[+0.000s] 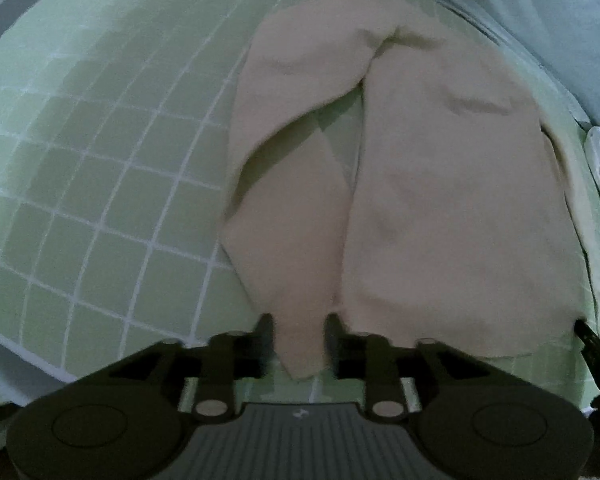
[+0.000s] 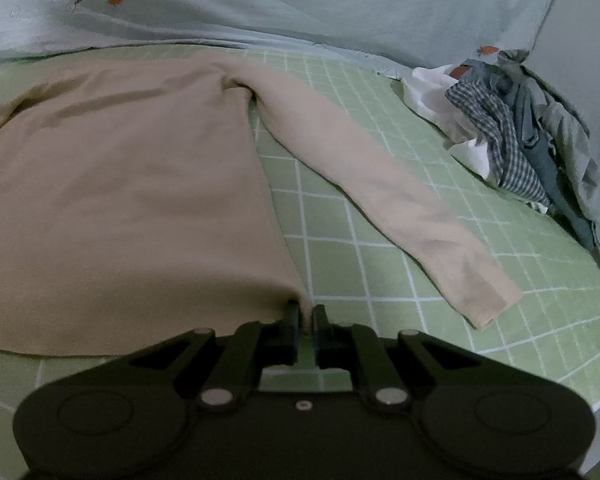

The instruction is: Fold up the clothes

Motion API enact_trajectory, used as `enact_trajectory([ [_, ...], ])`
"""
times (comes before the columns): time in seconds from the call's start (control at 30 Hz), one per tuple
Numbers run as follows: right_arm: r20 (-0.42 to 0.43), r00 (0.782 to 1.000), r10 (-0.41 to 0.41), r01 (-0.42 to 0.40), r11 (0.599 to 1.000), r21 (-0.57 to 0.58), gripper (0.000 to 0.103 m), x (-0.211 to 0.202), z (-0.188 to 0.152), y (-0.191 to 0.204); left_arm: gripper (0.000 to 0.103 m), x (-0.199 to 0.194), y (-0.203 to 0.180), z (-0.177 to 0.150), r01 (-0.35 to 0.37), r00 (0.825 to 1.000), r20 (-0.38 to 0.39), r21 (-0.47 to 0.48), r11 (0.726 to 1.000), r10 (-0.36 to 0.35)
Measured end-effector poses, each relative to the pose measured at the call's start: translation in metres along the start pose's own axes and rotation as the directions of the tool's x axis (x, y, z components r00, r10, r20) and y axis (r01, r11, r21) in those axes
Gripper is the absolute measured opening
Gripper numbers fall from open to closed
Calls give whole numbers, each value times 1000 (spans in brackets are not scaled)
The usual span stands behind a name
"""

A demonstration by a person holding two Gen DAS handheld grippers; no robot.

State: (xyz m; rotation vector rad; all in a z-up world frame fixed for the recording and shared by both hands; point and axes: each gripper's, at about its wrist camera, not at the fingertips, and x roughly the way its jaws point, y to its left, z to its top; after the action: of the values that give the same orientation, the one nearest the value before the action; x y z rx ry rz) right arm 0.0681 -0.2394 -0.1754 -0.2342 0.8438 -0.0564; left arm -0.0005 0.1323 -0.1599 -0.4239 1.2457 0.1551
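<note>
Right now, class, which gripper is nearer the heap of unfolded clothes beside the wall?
Right. The right gripper grips the sweater's hem corner on the heap's side; the left gripper straddles the far sleeve, across the sweater.

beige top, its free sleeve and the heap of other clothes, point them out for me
beige top (image 2: 120, 184), right wrist view, middle of the body panel
free sleeve (image 2: 380, 184), right wrist view, midway along its length
heap of other clothes (image 2: 512, 140), right wrist view, on the checked fabric
</note>
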Motion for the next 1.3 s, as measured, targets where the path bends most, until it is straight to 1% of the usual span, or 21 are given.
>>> enact_trajectory([
  [0.1,3,1000,-11,11,1000,2,9,0,0,2,48,-2,1,5,-59,997,57,-15,998,59],
  [0.13,5,1000,-13,13,1000,6,9,0,0,2,49,-2,4,7,-55,996,62,-27,998,57],
  [0.2,7,1000,-18,18,1000,13,9,0,0,2,55,-2,8,11,-48,996,73,-49,998,51],
  [0.27,8,1000,-25,25,999,20,9,0,0,3,56,-2,13,15,-41,995,84,-71,997,47],
  [0.33,8,999,-33,33,999,31,9,0,-1,5,56,6,13,22,-60,994,83,-72,996,66],
  [0.53,9,997,-74,74,995,67,9,0,-1,10,56,9,21,37,-65,994,87,-43,997,69],
  [0.63,15,994,-111,110,991,80,9,-1,-2,16,54,11,25,44,-68,994,89,-28,997,70],
  [0.67,15,992,-124,122,988,93,9,-1,-3,17,46,12,25,47,-68,993,93,-12,998,69],
  [0.7,12,990,-138,136,984,112,9,-2,-2,18,27,12,28,50,-67,993,99,-6,998,67],
  [0.73,7,988,-151,149,981,125,10,-2,-2,19,15,12,30,54,-65,992,105,0,998,65],
  [0.77,1,986,-164,163,978,130,12,-2,-1,20,7,12,32,58,-64,992,111,6,998,63],
  [0.87,-16,977,-214,214,964,161,33,-3,0,20,3,12,39,69,-60,990,130,24,998,56],
  [0.9,-28,975,-220,221,957,186,45,-4,0,17,3,12,41,72,-60,989,137,30,998,55],
  [0.93,-46,976,-213,218,952,215,52,-5,0,14,2,8,42,77,-85,984,163,45,995,77],
  [0.97,-63,977,-205,215,946,243,53,-7,1,11,2,4,43,81,-112,977,190,60,992,98],
  [1.03,-83,976,-201,216,940,263,55,-11,4,10,2,-6,41,92,-197,947,278,117,973,159],
  [1.07,-79,974,-210,224,940,259,55,-14,5,13,2,-12,41,98,-241,928,323,142,960,185],
  [1.1,-71,973,-220,231,938,257,56,-17,6,17,2,-20,40,103,-282,904,376,160,946,206],
  [1.17,-57,973,-225,232,937,260,57,-23,9,26,2,-35,38,112,-364,845,478,187,912,239],
  [1.23,-39,974,-225,227,939,259,57,-28,12,37,2,-50,34,114,-428,778,575,189,884,254],
  [1.3,-21,975,-220,218,945,243,57,-32,15,48,2,-64,26,111,-479,708,667,212,852,233],
])
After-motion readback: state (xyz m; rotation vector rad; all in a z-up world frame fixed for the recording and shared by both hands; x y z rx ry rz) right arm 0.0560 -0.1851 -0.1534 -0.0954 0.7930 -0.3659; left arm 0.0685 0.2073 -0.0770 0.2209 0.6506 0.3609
